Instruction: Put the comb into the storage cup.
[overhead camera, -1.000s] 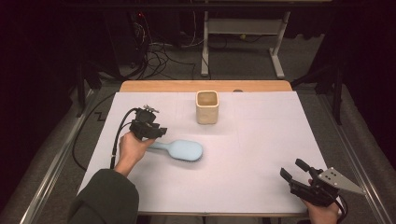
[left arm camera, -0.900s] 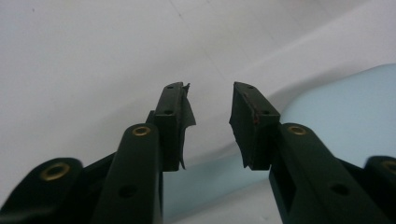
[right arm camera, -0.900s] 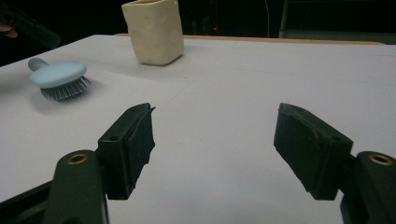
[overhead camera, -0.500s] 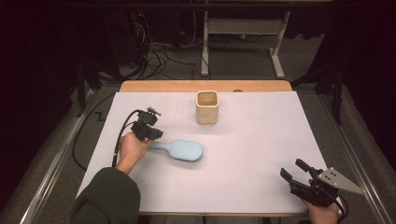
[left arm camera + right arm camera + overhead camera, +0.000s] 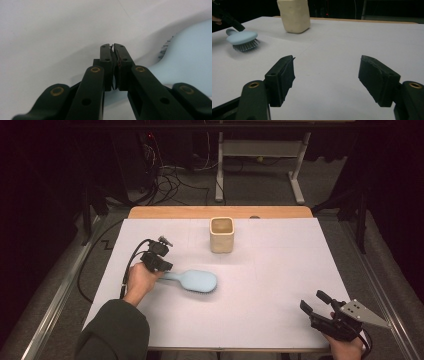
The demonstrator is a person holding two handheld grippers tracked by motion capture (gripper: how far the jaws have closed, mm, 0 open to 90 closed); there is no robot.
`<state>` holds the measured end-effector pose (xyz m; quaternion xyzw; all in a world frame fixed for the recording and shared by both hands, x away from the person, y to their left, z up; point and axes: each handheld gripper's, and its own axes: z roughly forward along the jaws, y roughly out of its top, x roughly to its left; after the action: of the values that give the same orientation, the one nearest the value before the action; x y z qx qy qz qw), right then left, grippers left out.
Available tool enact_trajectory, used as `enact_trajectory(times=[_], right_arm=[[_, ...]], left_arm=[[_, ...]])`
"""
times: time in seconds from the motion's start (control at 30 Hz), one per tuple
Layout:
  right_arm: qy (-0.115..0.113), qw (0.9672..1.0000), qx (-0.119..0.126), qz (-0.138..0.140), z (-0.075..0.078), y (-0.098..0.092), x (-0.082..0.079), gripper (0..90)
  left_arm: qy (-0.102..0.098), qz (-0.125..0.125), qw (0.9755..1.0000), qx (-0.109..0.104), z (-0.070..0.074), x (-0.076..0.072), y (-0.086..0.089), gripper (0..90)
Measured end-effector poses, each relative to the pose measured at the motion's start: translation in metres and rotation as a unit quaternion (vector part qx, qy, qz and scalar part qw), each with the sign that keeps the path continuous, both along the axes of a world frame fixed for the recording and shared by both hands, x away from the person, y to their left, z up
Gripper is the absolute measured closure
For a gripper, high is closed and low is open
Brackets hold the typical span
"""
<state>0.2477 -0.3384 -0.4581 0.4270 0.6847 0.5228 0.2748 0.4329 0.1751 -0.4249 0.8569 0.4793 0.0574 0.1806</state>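
A light blue hairbrush (image 5: 196,281) lies bristles down on the white table cover (image 5: 260,285), left of centre, its handle pointing left. My left gripper (image 5: 167,268) sits right over that handle. In the left gripper view its pads (image 5: 107,53) have just closed and stand together, with the brush's blue body (image 5: 190,65) showing beneath and to the right; I cannot tell whether any of the handle is pinched. My right gripper (image 5: 314,304) rests at the front right, its jaws wide apart (image 5: 327,75) over bare cover. A cream square cup (image 5: 221,234) stands upright at the back.
The wooden table edge (image 5: 220,212) shows behind the cover. Cables and a metal stand (image 5: 260,150) lie on the dark floor beyond. The left gripper's cable (image 5: 131,265) loops over the table's left side.
The left gripper's jaws have closed over the brush handle and the hand has shifted slightly. The brush, the cup and the right gripper have kept their places.
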Motion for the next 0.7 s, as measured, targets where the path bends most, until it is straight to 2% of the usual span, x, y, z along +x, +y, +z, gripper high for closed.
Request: enact_trajectory(times=[0.1,0.23,0.7], right_arm=[[-0.001,1.0,-0.001,0.001,0.0,0.0,0.0,29.4],[-0.001,1.0,-0.002,-0.001,0.0,0.0,0.0,29.5],[-0.001,1.0,-0.003,0.0,0.0,0.0,0.0,29.5]], left_arm=[[0.004,-0.005,1.0,0.002,-0.001,0.0,-0.001,86.1],[0.007,-0.007,0.9999,-0.009,-0.004,-0.002,-0.001,86.4],[0.015,-0.018,0.9997,-0.01,-0.005,-0.011,-0.001,86.6]])
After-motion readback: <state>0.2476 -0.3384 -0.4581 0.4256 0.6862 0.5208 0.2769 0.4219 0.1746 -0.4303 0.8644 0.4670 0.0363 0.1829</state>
